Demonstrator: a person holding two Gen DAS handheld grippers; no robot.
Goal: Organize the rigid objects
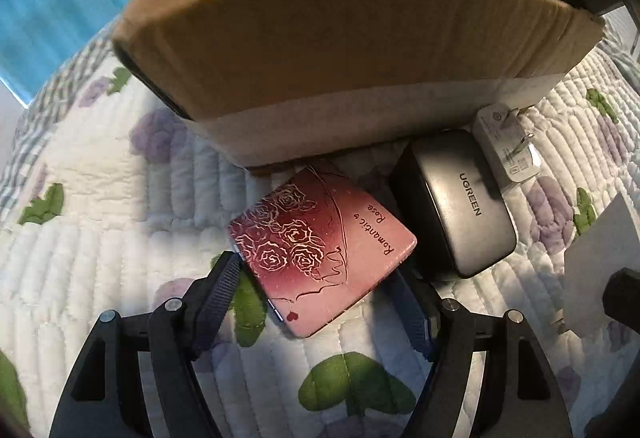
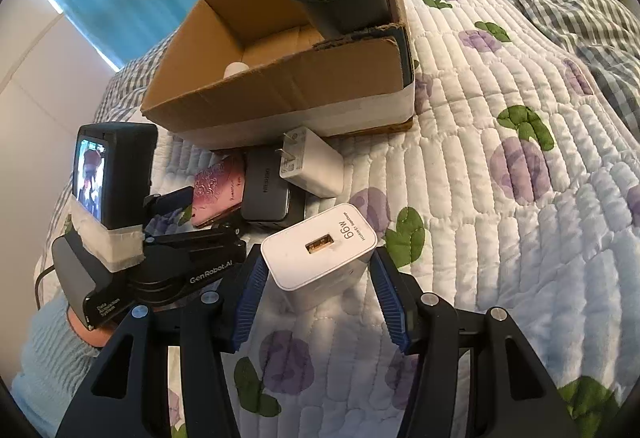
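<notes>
White 66W charger [image 2: 320,258] nearest, sitting between my right gripper [image 2: 318,292] pads; looks pinched on both flanks, though contact on left pad hard to confirm. Left gripper [image 1: 316,278] straddles pink rose-print case [image 1: 320,254] on bed quilt [image 1: 100,217]; whether pads bite, I cannot tell. Cardboard box [image 2: 280,77] just behind, black UGREEN box [image 1: 452,205] and second white plug adapter [image 2: 312,161] beside case. My plan: lift charger straight, clear box wall, lower inside, avoid black object already there.

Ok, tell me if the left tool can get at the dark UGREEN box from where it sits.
Probably not directly: the left tool straddles the pink rose case, which lies between it and the UGREEN box.
</notes>
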